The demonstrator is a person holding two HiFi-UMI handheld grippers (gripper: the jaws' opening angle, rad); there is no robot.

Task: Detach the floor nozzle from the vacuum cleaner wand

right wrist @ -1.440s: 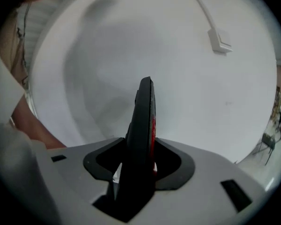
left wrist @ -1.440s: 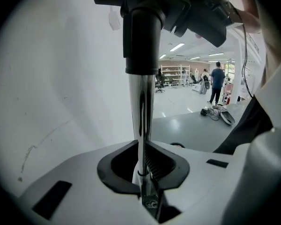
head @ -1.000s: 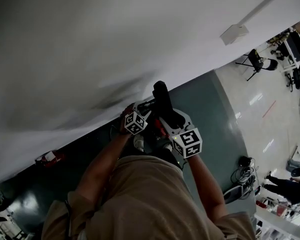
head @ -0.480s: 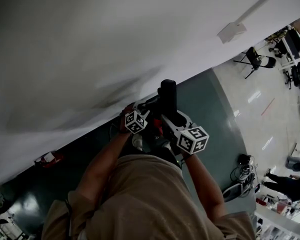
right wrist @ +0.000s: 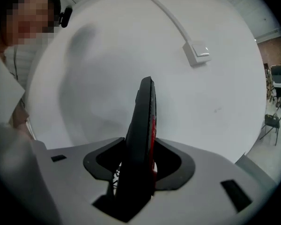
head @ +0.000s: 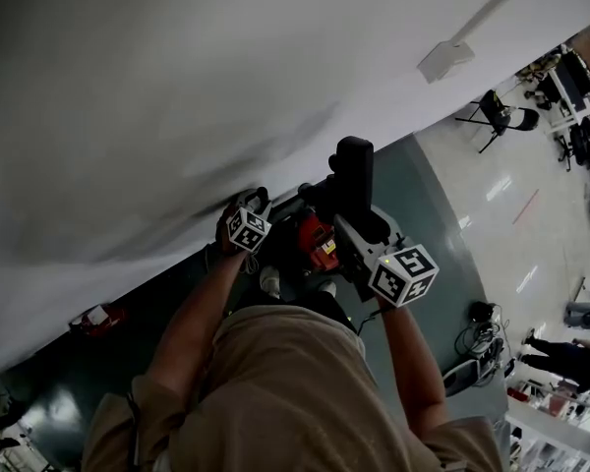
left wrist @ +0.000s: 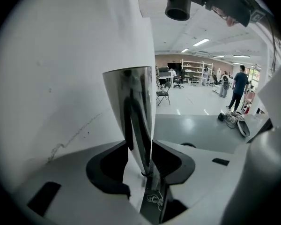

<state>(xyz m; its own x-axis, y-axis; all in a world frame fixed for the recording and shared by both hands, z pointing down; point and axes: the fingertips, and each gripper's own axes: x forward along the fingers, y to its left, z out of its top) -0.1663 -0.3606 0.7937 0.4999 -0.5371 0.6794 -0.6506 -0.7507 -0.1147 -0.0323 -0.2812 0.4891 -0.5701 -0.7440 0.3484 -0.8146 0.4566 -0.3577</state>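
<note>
My left gripper [left wrist: 140, 156] is shut on the shiny silver wand [left wrist: 133, 107], which runs straight up between its pads. In the head view only its marker cube and hand show, at the left gripper [head: 251, 222] close to the white wall. My right gripper [right wrist: 136, 165] is shut on the black and red floor nozzle [right wrist: 143, 121], held on edge between the jaws. The head view shows the right gripper [head: 359, 229] holding the nozzle [head: 354, 175] raised over the teal floor. The nozzle's round black neck [left wrist: 178, 6] hangs apart from the wand.
A white wall [head: 177, 87] fills the upper left, with a switch box [head: 444, 60] and its conduit. Teal floor [head: 423, 195] lies below. A folding chair [head: 501, 116], cables [head: 477, 337], shelves and people stand far right. A small red thing [head: 96, 316] lies at the wall's foot.
The right gripper has lifted the nozzle up and to the right and rolled. The left gripper has drawn away to the left, opening a gap where the red part shows.
</note>
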